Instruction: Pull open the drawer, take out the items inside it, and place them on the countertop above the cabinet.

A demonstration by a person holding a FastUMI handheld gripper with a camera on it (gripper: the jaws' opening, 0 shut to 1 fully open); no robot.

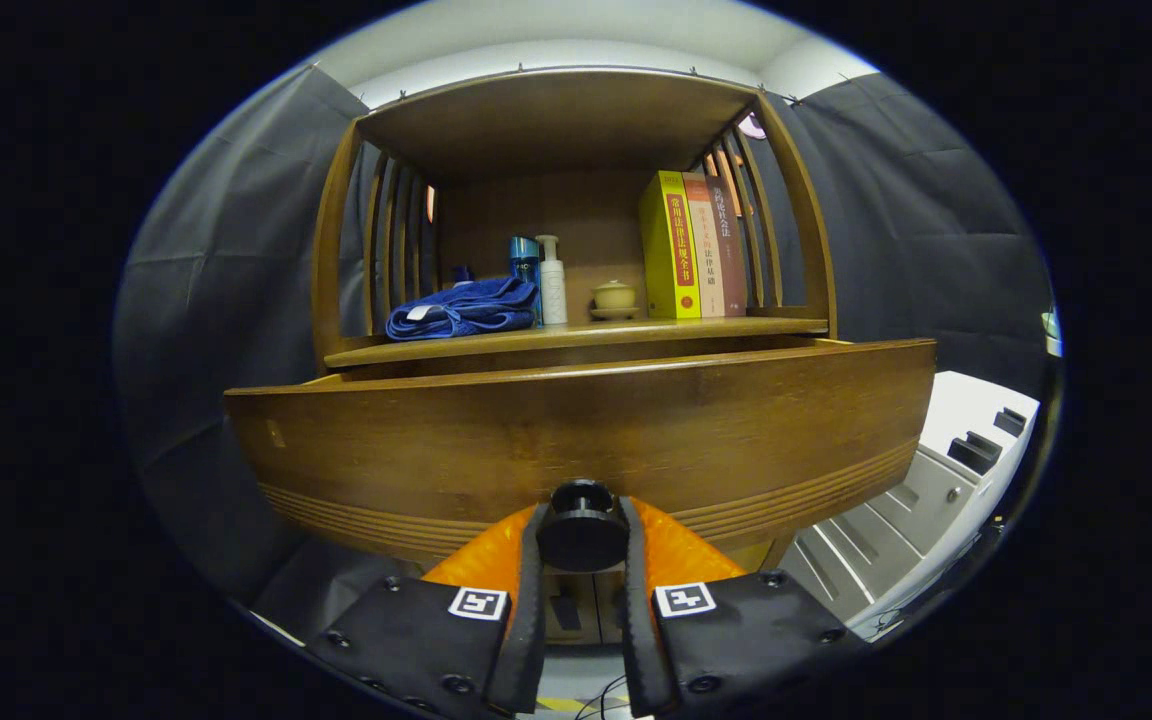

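1. Both fingers of my gripper (582, 540) press on the round knob (582, 532) of the drawer (576, 440), which stands pulled out from the wooden cabinet (336, 250).
2. Above it I see the countertop (576, 338), with grey cloth walls around.
3. On it I count 1 blue towel (461, 308), 2 bottles (539, 278), 1 lidded cup (614, 297), 3 books (694, 245).
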